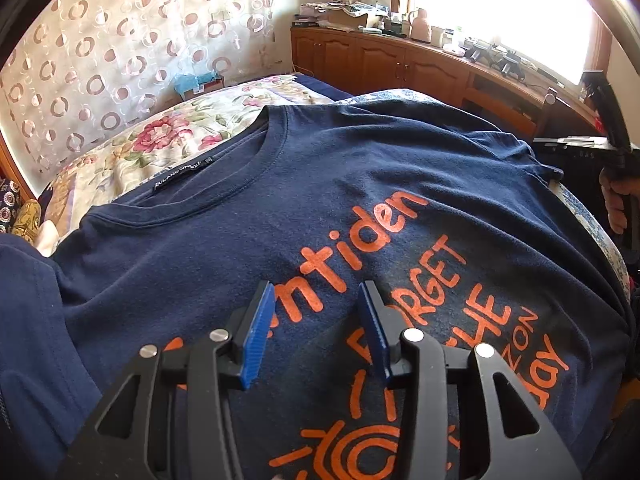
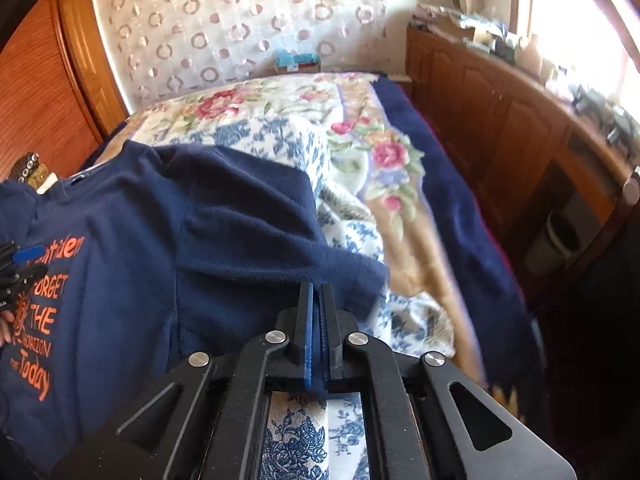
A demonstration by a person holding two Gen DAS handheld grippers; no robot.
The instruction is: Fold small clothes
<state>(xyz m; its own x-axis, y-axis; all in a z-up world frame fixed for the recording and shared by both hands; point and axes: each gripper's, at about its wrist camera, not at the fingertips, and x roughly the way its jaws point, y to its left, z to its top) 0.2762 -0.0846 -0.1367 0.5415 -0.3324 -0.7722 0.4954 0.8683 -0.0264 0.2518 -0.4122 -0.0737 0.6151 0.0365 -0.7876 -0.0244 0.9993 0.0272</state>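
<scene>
A navy T-shirt (image 1: 280,200) with orange lettering lies front up on the bed, collar towards the far left. My left gripper (image 1: 318,300) hovers open just over the printed chest, holding nothing. In the right wrist view the same T-shirt (image 2: 132,240) lies to the left, with its sleeve (image 2: 280,232) spread towards the middle. My right gripper (image 2: 316,292) is shut on the sleeve's edge, with navy cloth between the blue pads. The left gripper (image 2: 18,264) shows at that view's left edge.
The bed carries a floral quilt (image 2: 360,128) and a blue-and-white cloth (image 2: 296,432) under the shirt. A wooden cabinet (image 1: 400,60) with clutter runs along the window on the right. A patterned curtain (image 1: 120,40) hangs behind the bed.
</scene>
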